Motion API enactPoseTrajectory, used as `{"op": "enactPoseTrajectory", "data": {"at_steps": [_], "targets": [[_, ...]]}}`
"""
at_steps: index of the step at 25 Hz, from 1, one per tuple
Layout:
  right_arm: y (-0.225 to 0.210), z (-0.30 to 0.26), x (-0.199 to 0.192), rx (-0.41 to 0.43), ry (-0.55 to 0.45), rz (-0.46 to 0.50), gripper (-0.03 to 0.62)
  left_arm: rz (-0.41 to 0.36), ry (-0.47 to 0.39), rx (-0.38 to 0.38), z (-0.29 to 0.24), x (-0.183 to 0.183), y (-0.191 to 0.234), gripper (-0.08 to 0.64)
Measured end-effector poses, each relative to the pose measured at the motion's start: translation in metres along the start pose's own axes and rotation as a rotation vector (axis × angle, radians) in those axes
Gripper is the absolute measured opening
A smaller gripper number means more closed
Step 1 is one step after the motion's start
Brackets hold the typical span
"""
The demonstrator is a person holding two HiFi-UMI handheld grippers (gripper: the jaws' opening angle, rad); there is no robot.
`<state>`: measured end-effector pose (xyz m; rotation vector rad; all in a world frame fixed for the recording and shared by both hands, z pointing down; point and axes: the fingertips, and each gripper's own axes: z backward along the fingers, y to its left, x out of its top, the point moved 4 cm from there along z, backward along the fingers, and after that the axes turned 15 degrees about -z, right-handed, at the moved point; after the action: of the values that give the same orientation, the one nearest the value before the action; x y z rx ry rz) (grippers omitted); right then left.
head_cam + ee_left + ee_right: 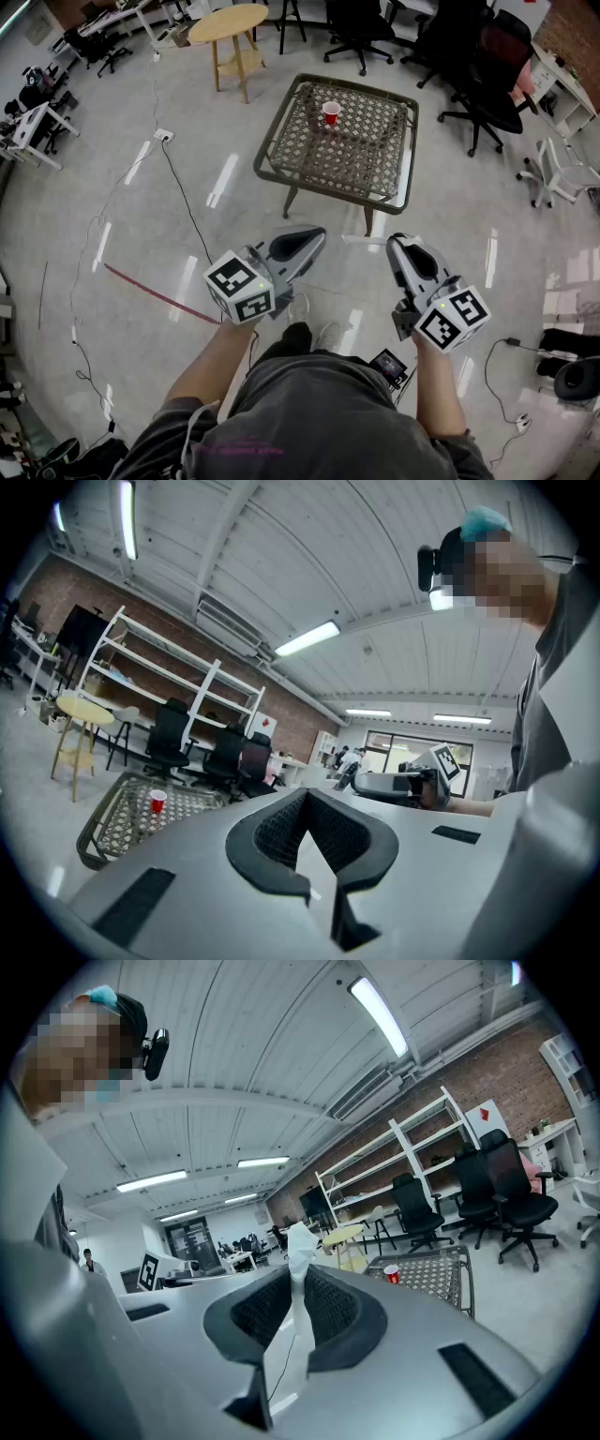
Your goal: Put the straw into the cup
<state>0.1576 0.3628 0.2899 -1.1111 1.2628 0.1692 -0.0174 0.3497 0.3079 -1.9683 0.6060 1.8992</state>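
In front of the person's body, both grippers are held level, side by side and apart. The left gripper (314,240) has its jaws together, with nothing between them. The right gripper (395,243) is closed narrowly on a white paper-wrapped straw (300,1251). The small red plastic cup (330,112) stands well apart on a brown woven table with a metal frame (278,122), with open floor before it. The straw's lower end is hidden by the jaws.

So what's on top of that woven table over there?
Just one red cup, upright near the far edge of the woven table. What's inside the cup is too small to tell.
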Motion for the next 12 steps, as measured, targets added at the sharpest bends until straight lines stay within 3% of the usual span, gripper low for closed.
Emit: {"op": "enactPoseTrajectory", "data": {"at_steps": [12], "targets": [[-0.001,-0.019,-0.002,-0.003,-0.005,-0.022,0.048,0.01,0.01,0.0,0.009,-0.006,0.021,0.009]]}}
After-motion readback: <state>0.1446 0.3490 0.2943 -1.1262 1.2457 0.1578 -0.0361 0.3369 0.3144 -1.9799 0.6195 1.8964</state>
